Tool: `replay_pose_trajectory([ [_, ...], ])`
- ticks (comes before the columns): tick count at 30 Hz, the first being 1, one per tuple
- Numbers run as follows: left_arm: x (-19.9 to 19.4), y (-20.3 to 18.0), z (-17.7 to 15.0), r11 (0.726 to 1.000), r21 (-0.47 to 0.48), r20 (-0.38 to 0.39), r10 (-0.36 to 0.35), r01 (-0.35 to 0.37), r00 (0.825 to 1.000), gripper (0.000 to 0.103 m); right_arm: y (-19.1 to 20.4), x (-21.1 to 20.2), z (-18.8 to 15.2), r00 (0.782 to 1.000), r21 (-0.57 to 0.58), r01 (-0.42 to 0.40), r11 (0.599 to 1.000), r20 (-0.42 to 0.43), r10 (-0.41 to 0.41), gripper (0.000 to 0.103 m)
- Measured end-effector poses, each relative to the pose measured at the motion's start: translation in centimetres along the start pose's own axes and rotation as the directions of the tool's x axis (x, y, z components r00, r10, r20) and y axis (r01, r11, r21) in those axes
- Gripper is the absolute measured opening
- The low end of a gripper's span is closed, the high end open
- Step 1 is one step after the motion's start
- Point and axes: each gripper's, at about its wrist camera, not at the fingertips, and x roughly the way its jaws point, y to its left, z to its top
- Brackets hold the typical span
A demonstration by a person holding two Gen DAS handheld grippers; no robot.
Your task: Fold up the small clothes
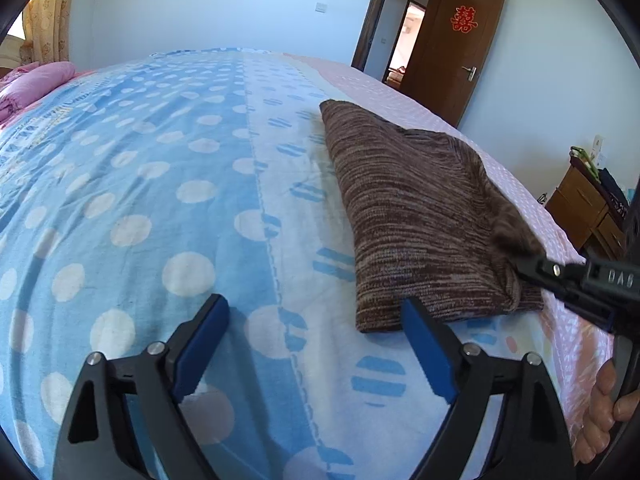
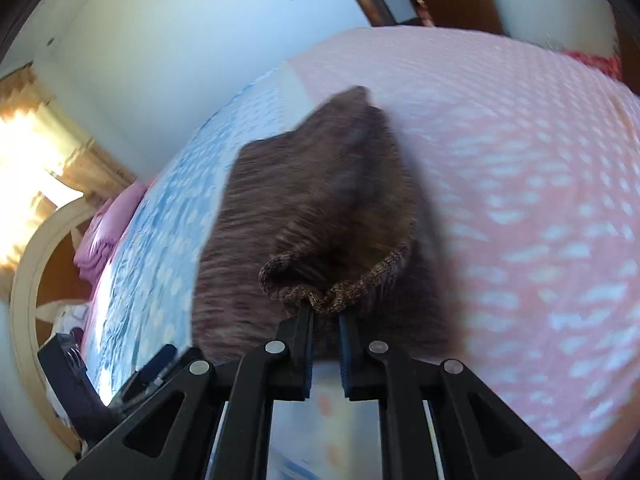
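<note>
A brown striped knit garment (image 1: pixel 412 216) lies partly folded on the bed, on the right side of the left wrist view. My left gripper (image 1: pixel 316 312) is open and empty, low over the sheet just in front of the garment's near edge. My right gripper (image 2: pixel 326 314) is shut on the garment's ribbed cuff (image 2: pixel 340 292) and lifts that part off the bed. In the left wrist view the right gripper (image 1: pixel 520 266) comes in from the right, pinching the garment's right side. The right wrist view is motion-blurred.
The bed has a blue sheet with white dots (image 1: pixel 132 200) and a pink patterned part (image 2: pixel 520 200) on the right. A pink pillow (image 1: pixel 32 84) lies far left. A brown door (image 1: pixel 452 52) and a wooden dresser (image 1: pixel 588 204) stand beyond the bed's right edge.
</note>
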Motion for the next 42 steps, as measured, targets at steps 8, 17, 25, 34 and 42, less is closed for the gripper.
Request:
replay_pose_trajectory([
  [8, 0.1, -0.1, 0.1, 1.000, 0.003, -0.012, -0.007, 0.007, 1.000, 0.094, -2.9, -5.4, -1.1, 0.995, 0.019, 0.077, 0.997, 0.061, -0.078, 0.010],
  [17, -0.4, -2.8, 5.7, 0.999, 0.037, 0.037, 0.025, -0.027, 0.999, 0.093, 6.5, -2.5, 3.8, 0.988, -0.368, 0.123, 0.922, 0.135, -0.078, 0.010],
  [25, 5.0, -6.1, 10.5, 0.986, 0.121, 0.008, 0.116, -0.116, 0.993, 0.086, 1.0, 4.1, 4.5, 0.998, -0.228, 0.063, 0.972, 0.007, -0.063, 0.007],
  [34, 9.3, -5.5, 8.9, 0.977, 0.095, -0.033, 0.197, -0.193, 0.980, 0.094, 0.4, 4.0, 3.9, 0.999, -0.235, 0.034, 0.972, 0.019, -0.030, 0.008],
  [42, 7.5, -4.7, 11.1, 0.989, 0.052, -0.048, 0.142, -0.140, 0.989, 0.092, 1.7, 0.3, 9.3, 0.985, -0.246, 0.103, 0.964, 0.160, -0.064, 0.075],
])
